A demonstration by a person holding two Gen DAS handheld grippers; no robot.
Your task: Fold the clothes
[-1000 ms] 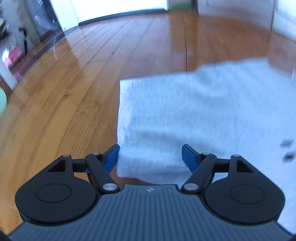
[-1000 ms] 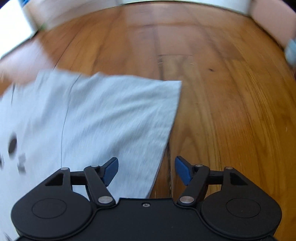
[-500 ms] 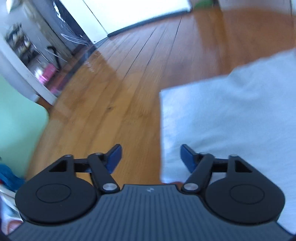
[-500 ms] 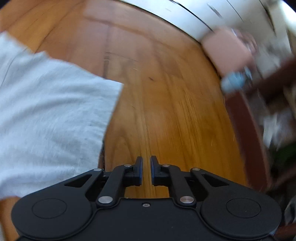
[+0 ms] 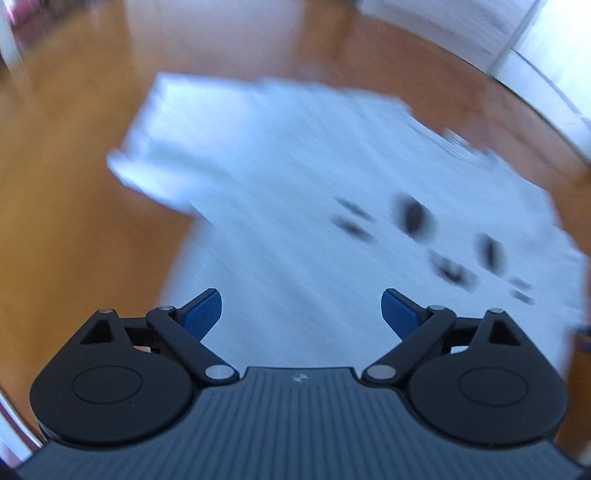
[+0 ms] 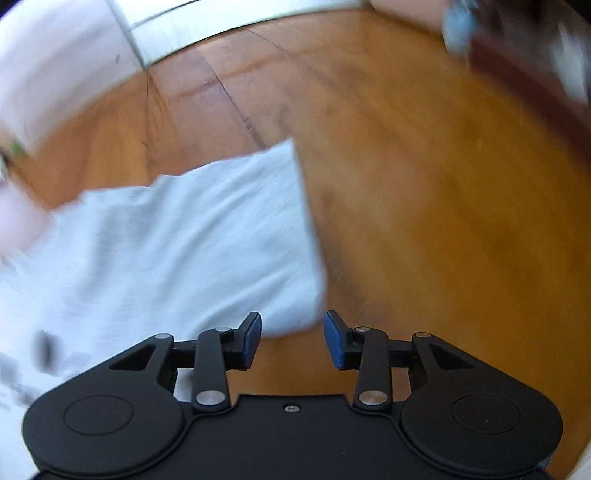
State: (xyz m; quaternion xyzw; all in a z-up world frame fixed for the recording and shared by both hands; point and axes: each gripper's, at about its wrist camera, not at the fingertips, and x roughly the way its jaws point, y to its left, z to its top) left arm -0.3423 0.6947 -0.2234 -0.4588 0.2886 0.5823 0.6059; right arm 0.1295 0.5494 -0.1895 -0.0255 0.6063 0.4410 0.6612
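A light grey T-shirt (image 5: 303, 192) with a dark print lies spread on the wooden floor (image 5: 66, 221); the left wrist view is blurred by motion. My left gripper (image 5: 301, 310) is open wide above the shirt's body, a short sleeve off to its upper left. In the right wrist view the same T-shirt (image 6: 177, 243) fills the left half, its sleeve edge ending just ahead of my right gripper (image 6: 291, 339). That gripper is open, nothing between its blue pads, and the sleeve's near corner lies just in front of the gap.
A white baseboard and wall (image 6: 207, 22) run along the far side. Dark brown furniture (image 6: 535, 66) stands at the upper right of the right wrist view. Bare wooden floor (image 6: 443, 221) lies to the right of the shirt.
Both views have swung fast. The left gripper moved from the shirt's left edge over its body and opened wider. The right gripper, shut half a second ago, is open again at the sleeve corner.
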